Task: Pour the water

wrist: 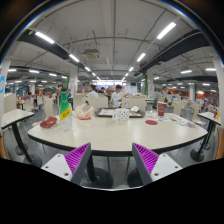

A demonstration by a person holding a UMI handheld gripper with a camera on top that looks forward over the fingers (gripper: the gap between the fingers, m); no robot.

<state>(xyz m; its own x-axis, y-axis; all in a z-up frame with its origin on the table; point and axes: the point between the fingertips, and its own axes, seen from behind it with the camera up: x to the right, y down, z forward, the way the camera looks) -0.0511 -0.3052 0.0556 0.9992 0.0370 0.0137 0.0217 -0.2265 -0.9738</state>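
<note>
A green bottle (65, 106) stands upright toward the left on a long white table (105, 137), well beyond my fingers. A small white cup (121, 115) sits near the table's middle, and a red cup (161, 109) stands further right. My gripper (111, 160) is open, its two purple pads spread wide with nothing between them, held back from the table's near edge.
On the table lie a red packet (48, 122), a dark tray (115, 112) and other small items. More tables and chairs flank it at left (14, 118) and right (208, 118). People (117, 96) sit at the far side in a large hall.
</note>
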